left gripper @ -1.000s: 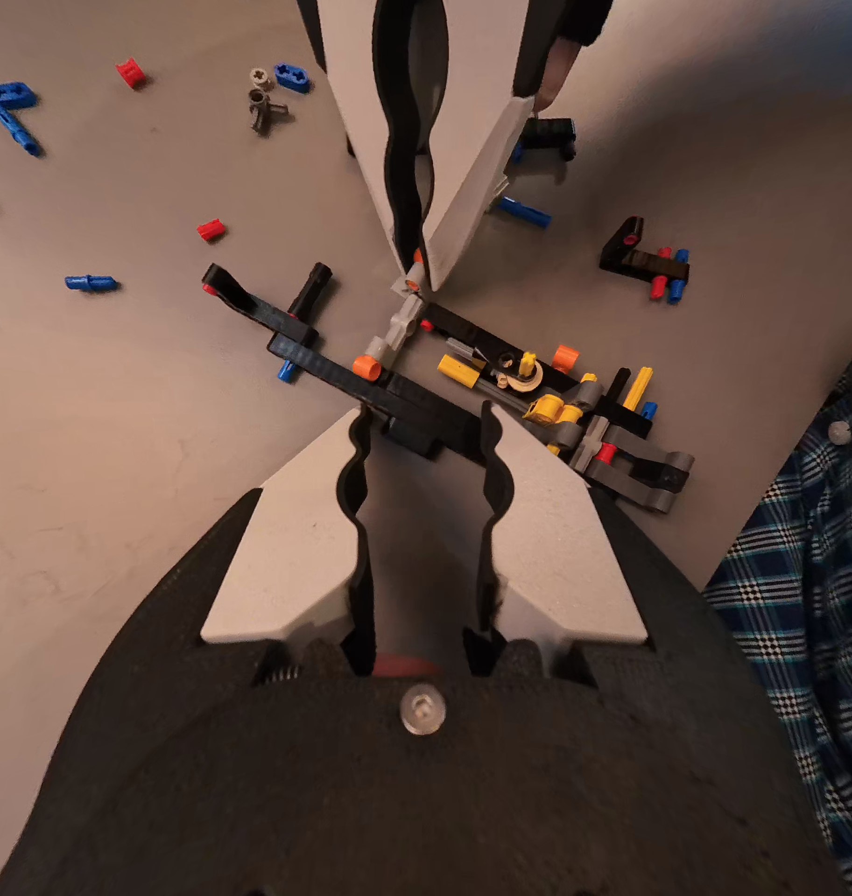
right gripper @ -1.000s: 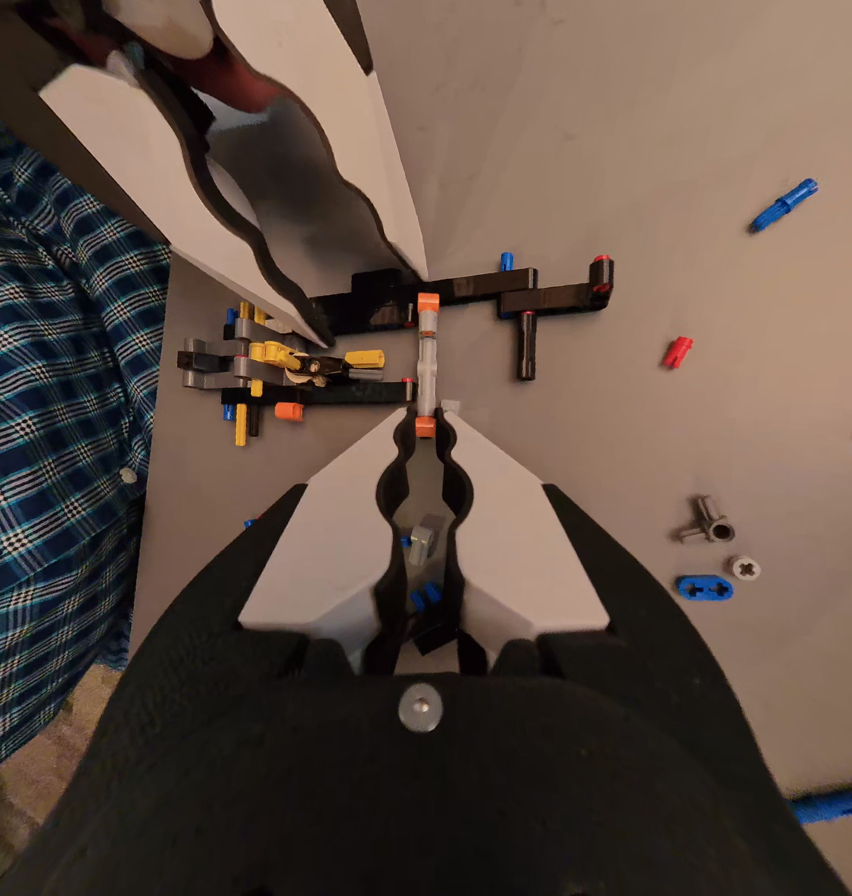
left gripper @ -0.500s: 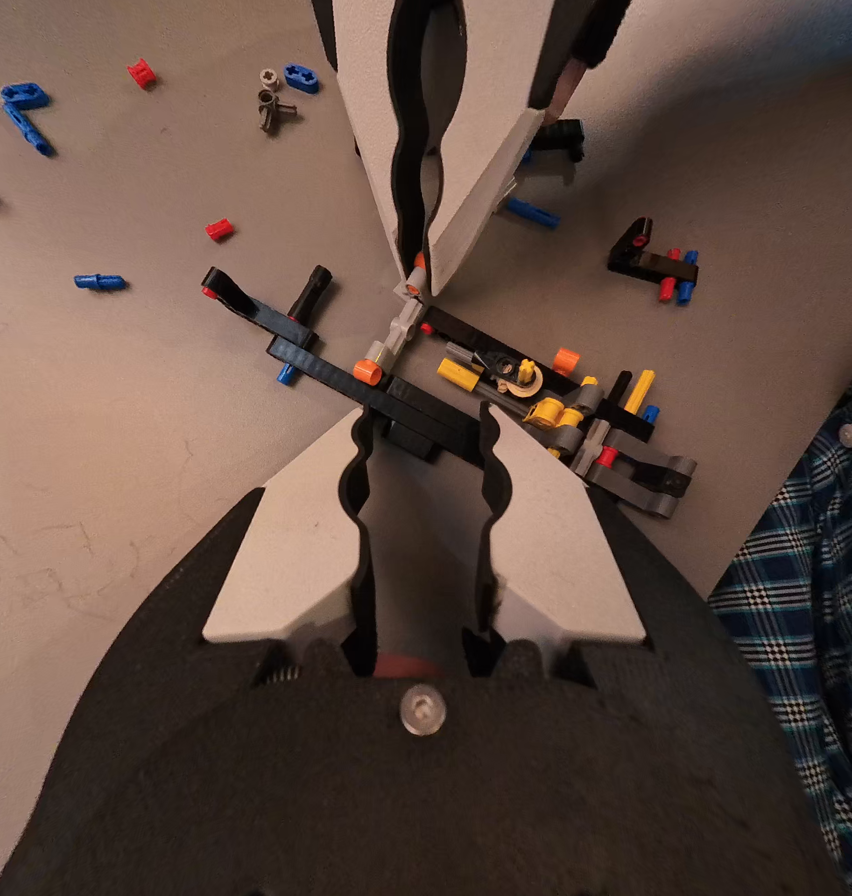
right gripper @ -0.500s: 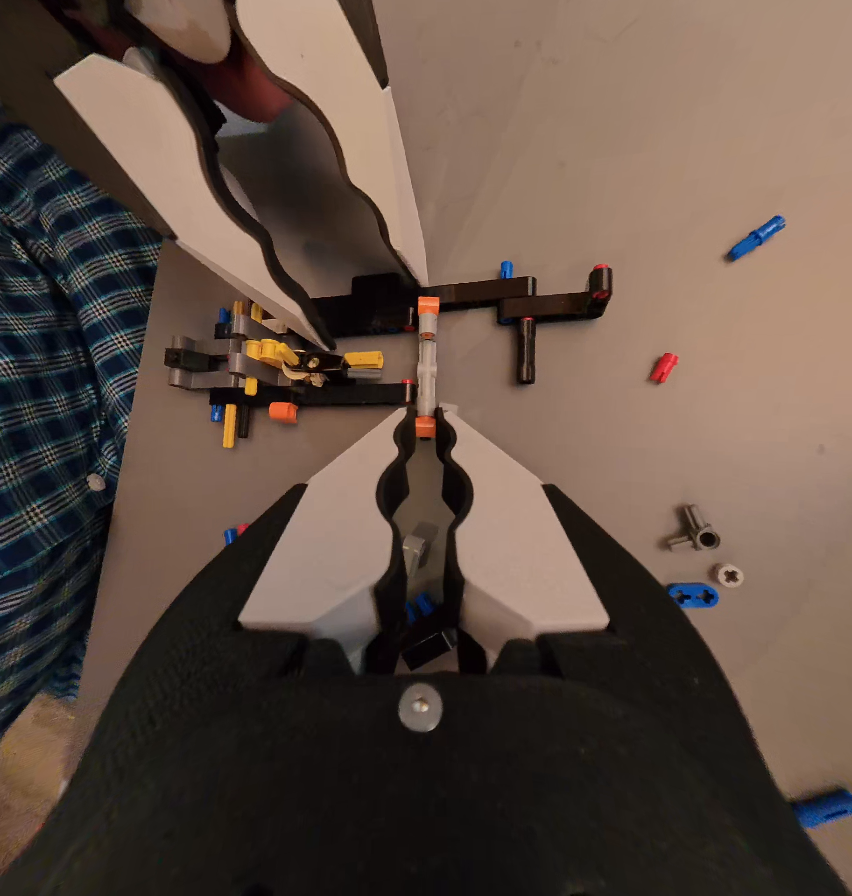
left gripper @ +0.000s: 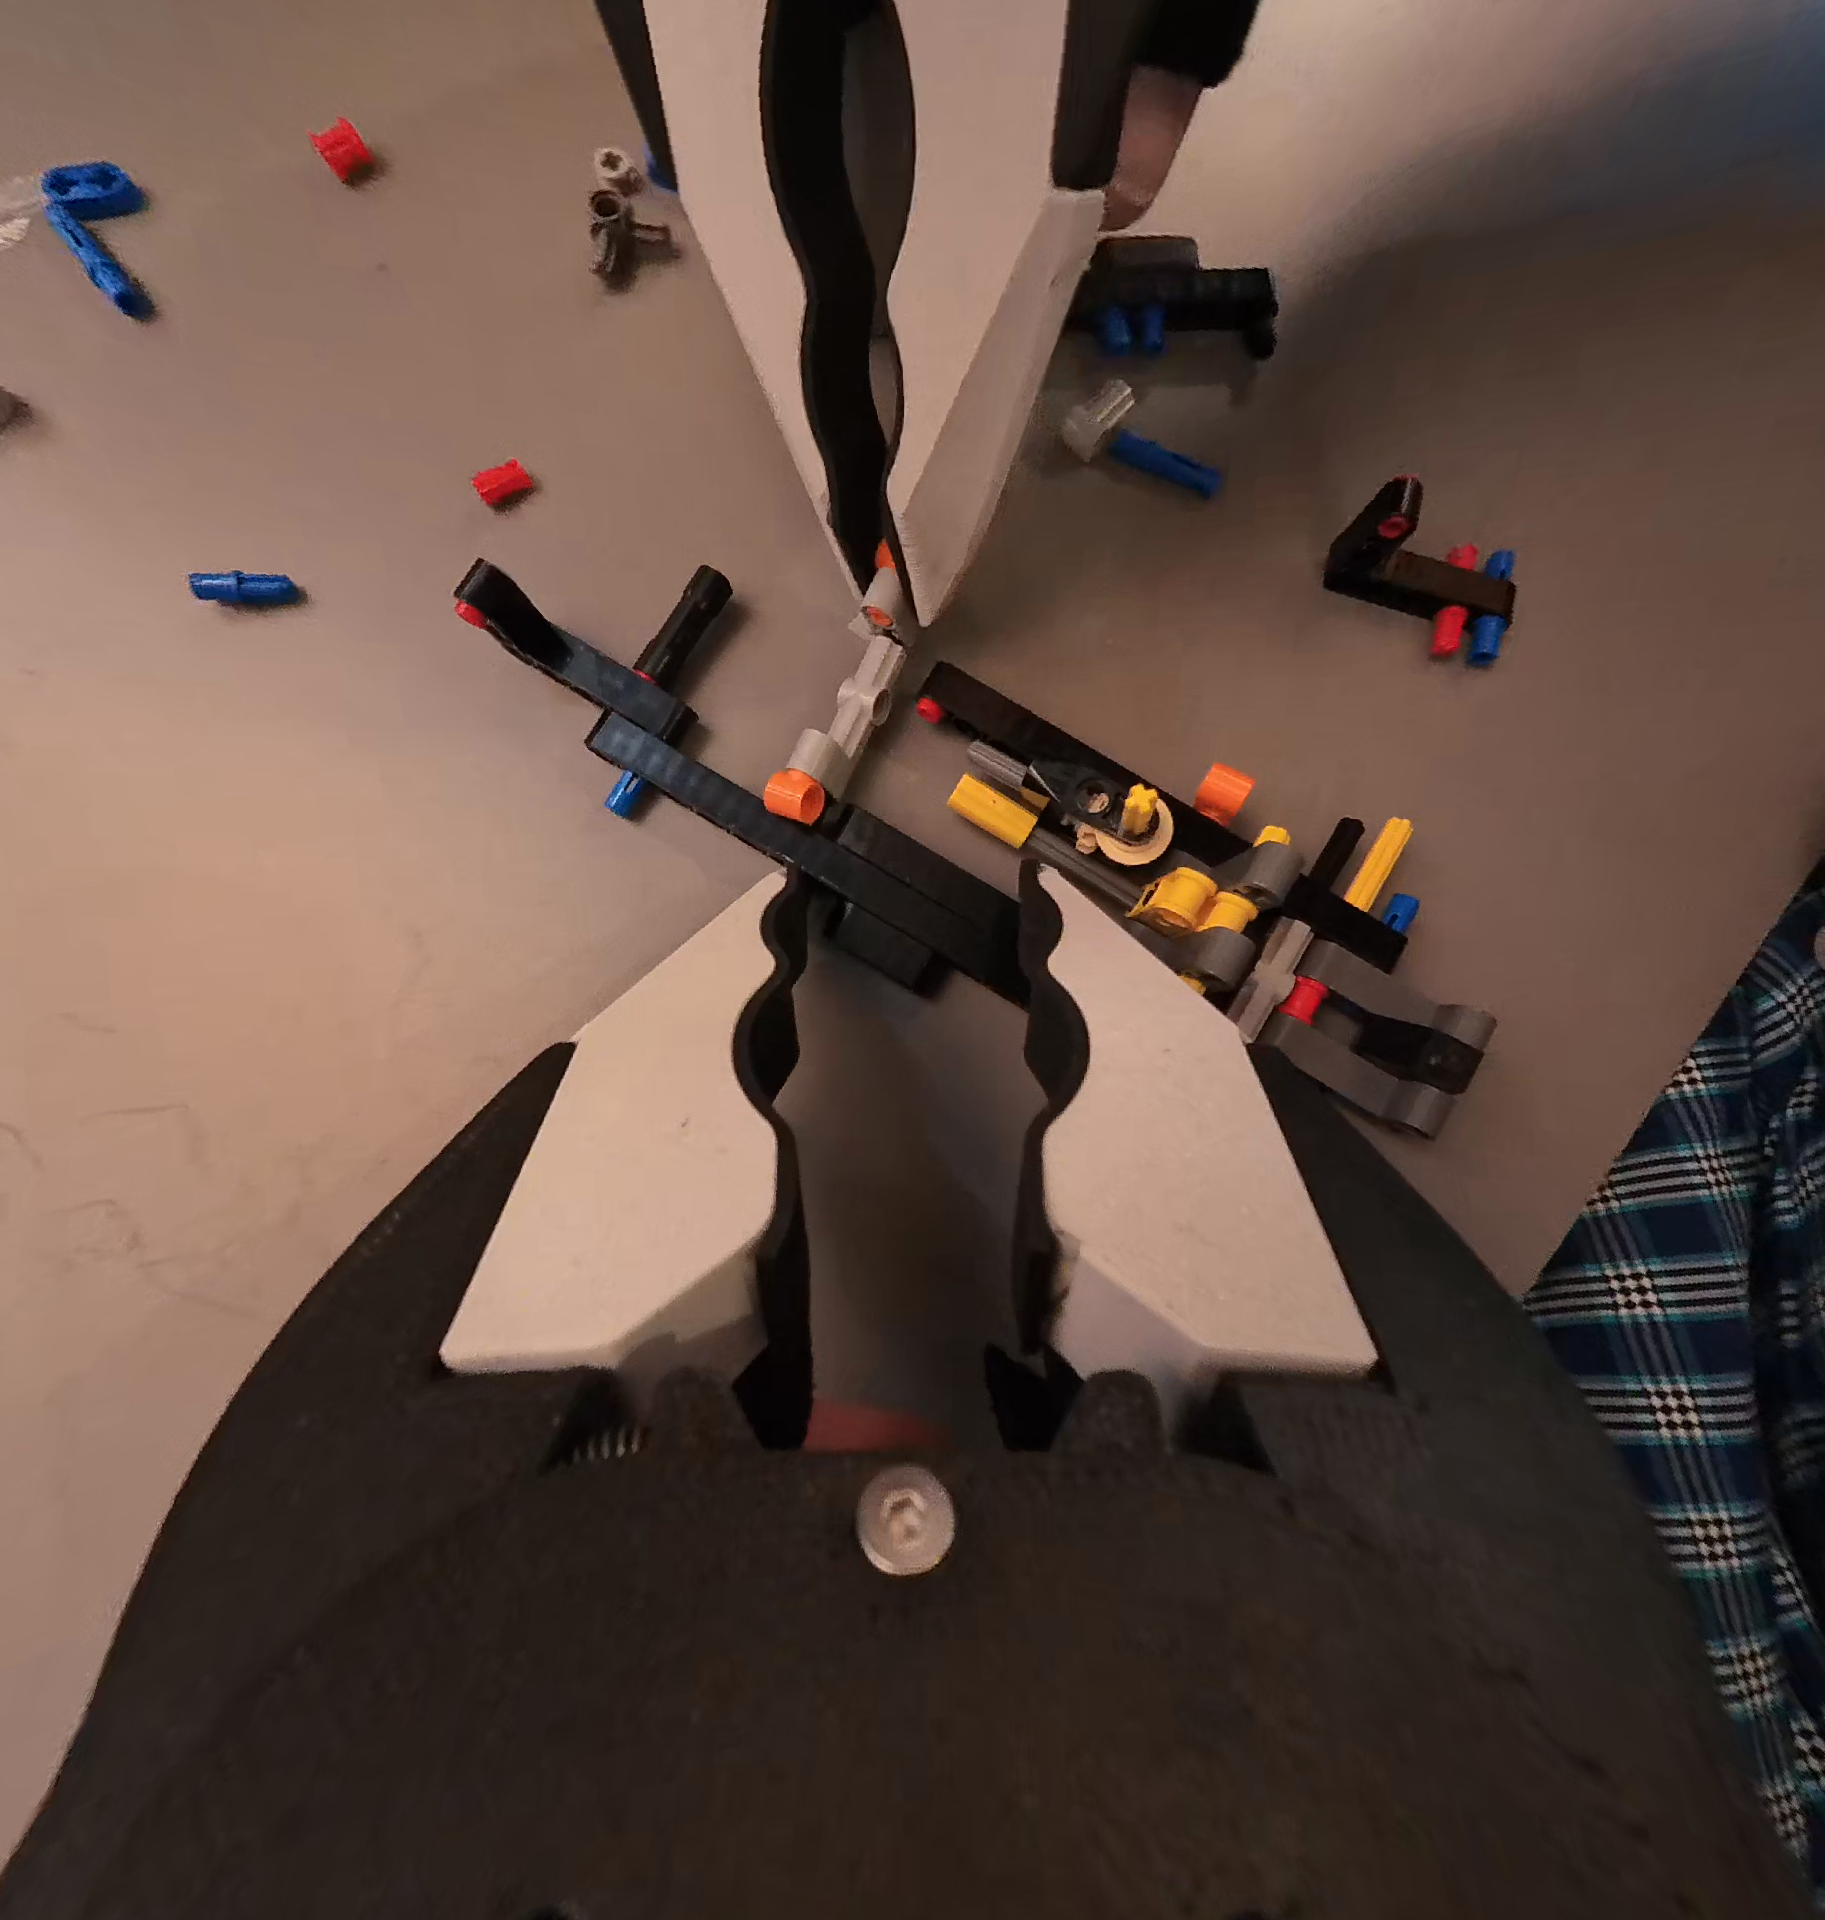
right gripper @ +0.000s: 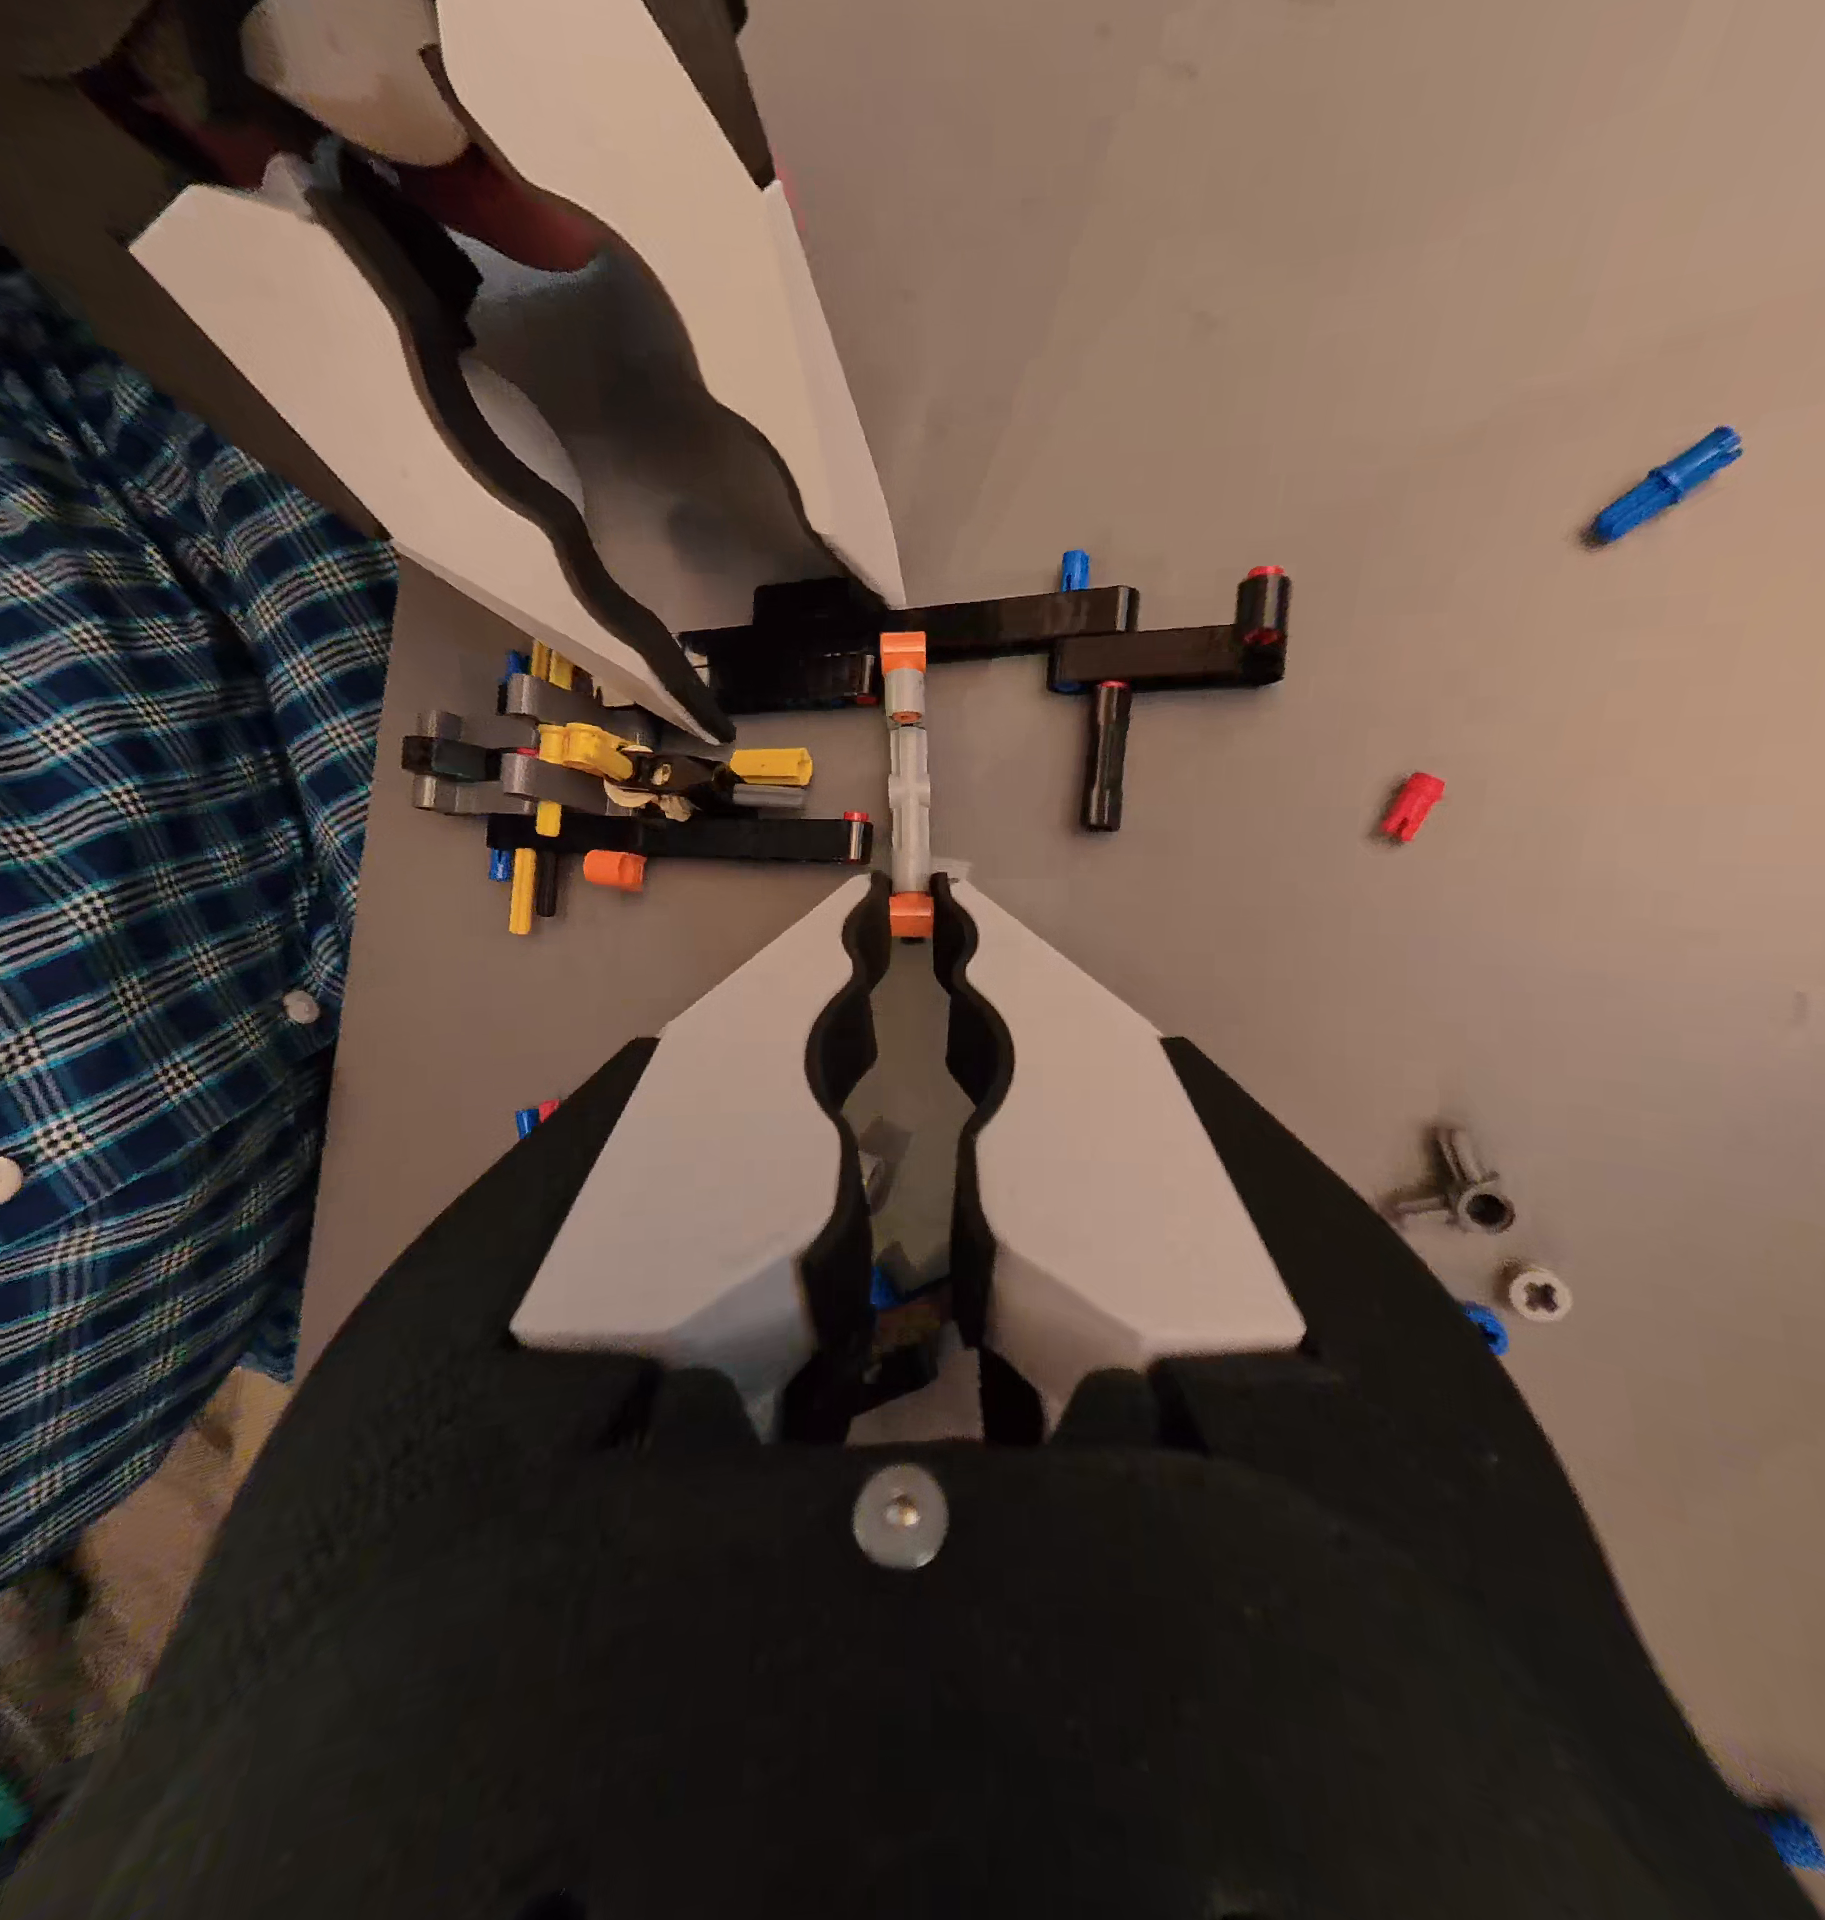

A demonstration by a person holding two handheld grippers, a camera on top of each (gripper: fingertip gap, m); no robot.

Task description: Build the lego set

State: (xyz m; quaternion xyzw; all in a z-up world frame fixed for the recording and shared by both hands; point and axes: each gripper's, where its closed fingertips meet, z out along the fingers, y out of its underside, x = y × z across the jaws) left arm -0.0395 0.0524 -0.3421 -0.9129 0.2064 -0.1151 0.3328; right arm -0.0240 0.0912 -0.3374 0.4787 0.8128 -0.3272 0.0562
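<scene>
R gripper (right gripper: 910,896) jaws are closed on the near orange end of the grey axle (right gripper: 908,800); the axle's far orange bush sits against the black beam (right gripper: 991,634). L gripper (left gripper: 906,914) jaws are apart, straddling the beam's thick end w/o clamping it, so it only braces. The build lies mid worktop (left gripper: 264,987), w/ the yellow-grey assy (right gripper: 617,774) just left of the axle. To seat well: keep the axle square to the beam, push straight along its length, and have L squeeze the beam 1st so it can't slide. Risk: a tilted axle jams.
</scene>
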